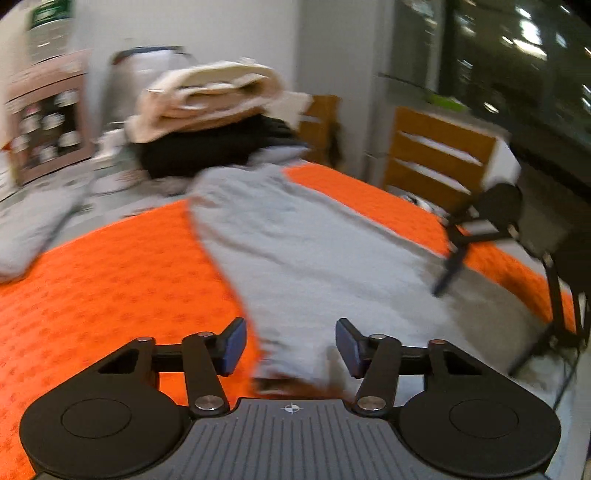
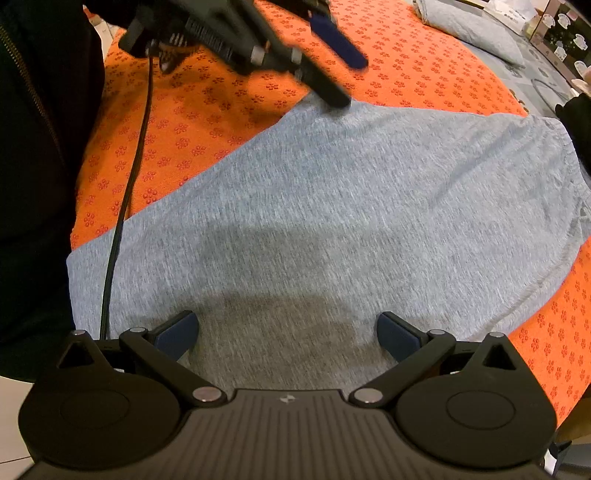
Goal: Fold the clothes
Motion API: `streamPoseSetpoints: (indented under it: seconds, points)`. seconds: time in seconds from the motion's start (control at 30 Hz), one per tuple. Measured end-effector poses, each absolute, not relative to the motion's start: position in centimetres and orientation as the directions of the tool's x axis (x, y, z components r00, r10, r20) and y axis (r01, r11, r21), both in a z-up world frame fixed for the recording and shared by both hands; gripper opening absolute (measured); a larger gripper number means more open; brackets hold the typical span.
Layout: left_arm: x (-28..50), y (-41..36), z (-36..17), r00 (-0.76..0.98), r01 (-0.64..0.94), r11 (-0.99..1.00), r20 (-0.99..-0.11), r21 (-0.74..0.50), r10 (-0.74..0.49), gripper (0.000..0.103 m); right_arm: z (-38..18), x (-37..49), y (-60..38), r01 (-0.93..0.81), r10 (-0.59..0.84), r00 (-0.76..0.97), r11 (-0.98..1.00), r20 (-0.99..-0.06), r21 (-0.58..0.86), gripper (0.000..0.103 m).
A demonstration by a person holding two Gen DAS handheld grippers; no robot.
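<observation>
An orange mat [image 2: 229,122] printed with small red flowers covers the worktop and serves as the landmark. Spread flat across the middle of the mat lies a grey garment [image 2: 332,206], the largest thing on it; one long edge runs diagonally over the mat, and a near corner [image 1: 284,373] of the cloth is slightly lifted off the mat in the left wrist view. Beyond the far end of the mat stands a pile of clothes [image 1: 210,122], beige fabric on top of black. Off the far left corner of the mat rests another grey folded piece [image 2: 476,29].

The right gripper [image 2: 288,332] points steeply down over the garment near the mat's close edge; its jaws stand wide apart and hold nothing, with grey cloth beneath the gap. The left gripper [image 1: 291,347] sits low at the garment's near corner, at the mat's close edge, jaws about half apart with the cloth edge between them; the blurred picture does not show whether the pads press it. A black cable [image 2: 125,206] hangs across the mat's side.
</observation>
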State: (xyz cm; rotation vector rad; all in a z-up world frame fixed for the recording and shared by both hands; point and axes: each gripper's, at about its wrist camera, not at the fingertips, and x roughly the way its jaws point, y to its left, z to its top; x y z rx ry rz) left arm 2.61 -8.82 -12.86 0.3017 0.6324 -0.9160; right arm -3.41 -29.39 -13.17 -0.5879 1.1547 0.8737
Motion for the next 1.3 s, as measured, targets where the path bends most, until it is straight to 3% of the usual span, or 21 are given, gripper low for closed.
streamPoseSetpoints:
  seconds: [0.2,0.4,0.67,0.8,1.3]
  points:
    - [2.2,-8.9,-14.4,0.449,0.826,0.561,-0.664,0.053,-0.598,0.051,-13.3,-3.4,-29.4,-0.821,0.292,0.17,0.57,-0.941,0.028,0.103]
    - [3.8,-5.7,-13.7,0.493,0.772,0.634,-0.673,0.047,-0.551,0.058,-13.4,-3.6,-29.6,-0.814,0.301,0.186,0.58,-0.935,0.024,0.103]
    - [3.2,-4.4,-12.5,0.481,0.772,0.635,-0.641,-0.013,-0.598,0.054,-13.4,-3.8,-29.6,-0.817,0.299,0.183,0.576,-0.936,0.024,0.103]
    - [2.8,-5.5,-12.8,0.453,0.802,0.597,-0.643,-0.009,-0.618,0.042,-13.3,-3.6,-29.5,-0.817,0.295,0.18,0.576,-0.938,0.024,0.103]
    - [2.5,-4.3,-14.1,0.449,0.853,0.51,-0.656,0.111,-0.607,0.043,-13.4,-3.8,-29.5,-0.816,0.297,0.182,0.577,-0.938,0.024,0.103]
